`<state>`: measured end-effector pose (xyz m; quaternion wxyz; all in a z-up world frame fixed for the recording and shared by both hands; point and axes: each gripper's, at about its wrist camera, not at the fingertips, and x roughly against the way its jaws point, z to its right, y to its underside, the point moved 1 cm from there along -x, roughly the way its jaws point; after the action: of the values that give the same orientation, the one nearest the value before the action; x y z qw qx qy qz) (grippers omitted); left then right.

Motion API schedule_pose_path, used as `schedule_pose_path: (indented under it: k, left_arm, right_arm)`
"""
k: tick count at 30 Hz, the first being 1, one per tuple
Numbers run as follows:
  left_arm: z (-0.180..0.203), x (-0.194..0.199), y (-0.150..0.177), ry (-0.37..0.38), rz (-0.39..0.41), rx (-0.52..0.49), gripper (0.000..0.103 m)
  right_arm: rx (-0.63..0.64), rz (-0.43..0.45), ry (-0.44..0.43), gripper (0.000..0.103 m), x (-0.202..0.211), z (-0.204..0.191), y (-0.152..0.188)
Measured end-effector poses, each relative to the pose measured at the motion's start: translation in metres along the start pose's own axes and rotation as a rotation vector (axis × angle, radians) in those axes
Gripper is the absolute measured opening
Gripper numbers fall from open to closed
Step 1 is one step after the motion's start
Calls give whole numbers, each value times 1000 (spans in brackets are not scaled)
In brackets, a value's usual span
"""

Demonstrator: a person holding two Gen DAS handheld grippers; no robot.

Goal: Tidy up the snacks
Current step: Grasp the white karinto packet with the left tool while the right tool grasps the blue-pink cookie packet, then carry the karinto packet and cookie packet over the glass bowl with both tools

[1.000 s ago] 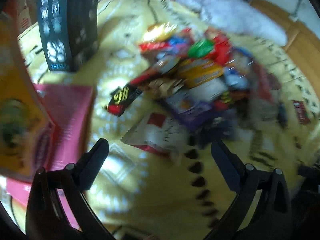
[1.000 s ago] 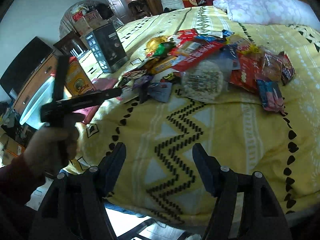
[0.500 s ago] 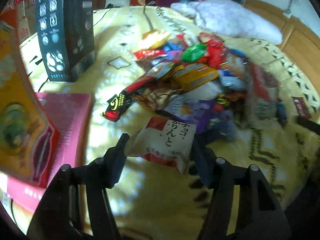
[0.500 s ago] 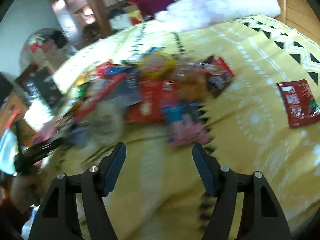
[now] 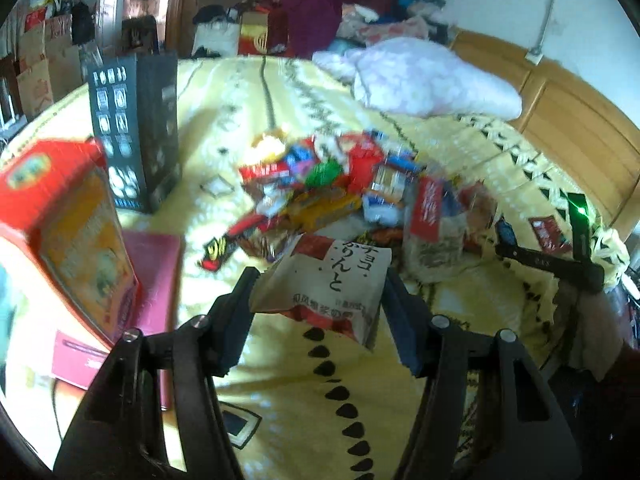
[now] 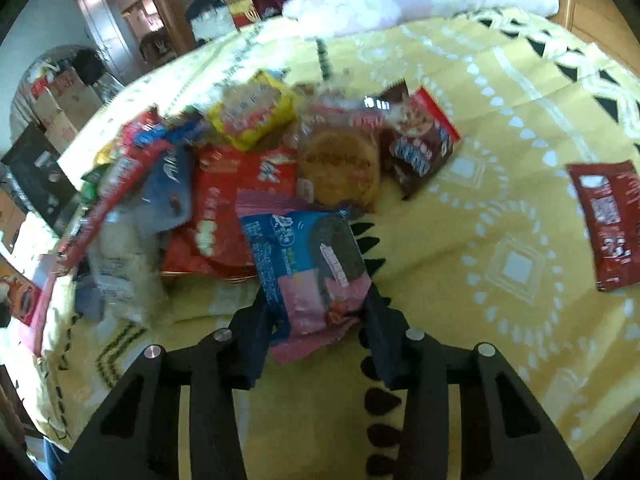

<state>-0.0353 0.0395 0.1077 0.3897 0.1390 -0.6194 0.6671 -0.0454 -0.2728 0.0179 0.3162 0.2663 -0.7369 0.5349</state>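
Observation:
A heap of snack packets (image 5: 340, 184) lies in the middle of a yellow patterned bedspread (image 5: 304, 400). My left gripper (image 5: 320, 296) is shut on a white and red packet with Japanese lettering (image 5: 332, 280) and holds it up off the bed, in front of the heap. In the right wrist view, my right gripper (image 6: 316, 312) has its jaws closing on a blue and pink packet (image 6: 308, 264) at the near edge of the same heap (image 6: 248, 160). That packet sits between the fingers, and both pads touch its sides.
A black box (image 5: 136, 136) stands upright at the left. An orange and red box (image 5: 68, 232) leans on a flat pink box (image 5: 156, 272). A dark red packet (image 6: 608, 220) lies alone at the right. A white pillow (image 5: 432, 80) and a wooden headboard (image 5: 568, 120) are behind.
My left gripper closed on the white and red packet and raised it. My right gripper swung across the bed to the heap's right side and narrowed around the blue and pink packet.

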Motion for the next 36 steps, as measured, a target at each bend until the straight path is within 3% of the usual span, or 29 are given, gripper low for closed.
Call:
schedule_pose_path:
  k: [4, 9, 13, 17, 23, 26, 30, 36]
  left_arm:
    - [-6, 33, -16, -27, 95, 0, 62]
    - [-42, 85, -44, -139, 223, 31, 62]
    - [-96, 138, -63, -295, 316, 89, 62]
    - [-161, 183, -70, -468, 352, 181, 62]
    - [-259, 217, -58, -658, 311, 350, 62]
    - [-286, 219, -48, -712, 277, 399, 62]
    - [-313, 215, -35, -735, 241, 458, 62]
    - [-331, 208, -28, -726, 199, 492, 62]
  right_arm:
    - [61, 104, -37, 44, 44, -29, -7]
    - [186, 228, -144, 44, 98, -107, -40]
    - [284, 276, -286, 44, 124, -189, -66]
    - [392, 290, -452, 44, 139, -290, -87]
    - [517, 189, -698, 44, 138, -440, -93]
    - [607, 112, -767, 44, 131, -518, -80]
    - [669, 22, -813, 44, 117, -590, -61]
    - [706, -87, -824, 44, 90, -650, -40]
